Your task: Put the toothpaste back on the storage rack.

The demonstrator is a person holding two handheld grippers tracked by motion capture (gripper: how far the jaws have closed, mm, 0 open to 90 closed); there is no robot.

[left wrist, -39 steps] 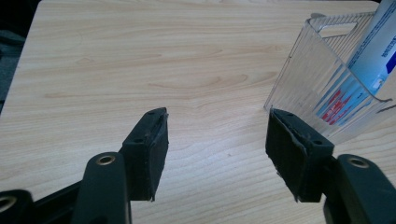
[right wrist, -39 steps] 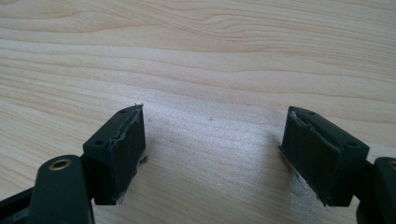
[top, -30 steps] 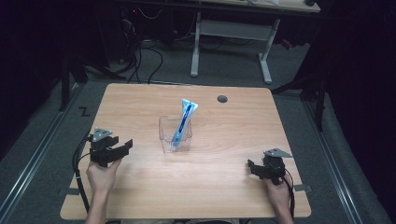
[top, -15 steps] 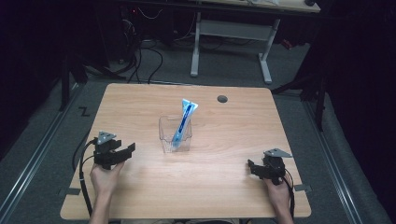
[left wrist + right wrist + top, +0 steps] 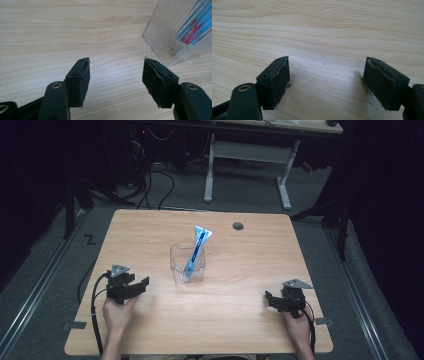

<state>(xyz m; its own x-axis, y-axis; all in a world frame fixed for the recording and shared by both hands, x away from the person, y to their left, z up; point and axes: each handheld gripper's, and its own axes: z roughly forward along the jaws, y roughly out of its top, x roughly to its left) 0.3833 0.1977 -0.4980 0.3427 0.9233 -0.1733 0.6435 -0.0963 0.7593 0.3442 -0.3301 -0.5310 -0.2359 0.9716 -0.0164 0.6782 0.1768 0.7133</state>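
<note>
A clear plastic cup [image 5: 188, 263] stands upright near the middle of the wooden table [image 5: 235, 325], with a blue and white tube [image 5: 196, 251] leaning inside it and sticking out above the rim. My left gripper [image 5: 140, 286] rests on the table to the cup's left, open and holding nothing. In the left gripper view the ribbed cup wall [image 5: 180, 32] is just beyond the right jaw, the gripper [image 5: 116, 75] open over bare wood. My right gripper [image 5: 269, 300] lies near the front right edge, open and empty, seen wide apart [image 5: 325, 80] in the right gripper view.
A round dark grommet [image 5: 238, 226] sits in the tabletop at the back right. Beyond the table stands another desk's white leg frame [image 5: 247, 157] on a grey floor, with cables at the back left. Cables trail from both grippers over the front edge.
My left gripper has slid toward the front of the table and slightly right. The right gripper, the cup and the tube have stayed put.
</note>
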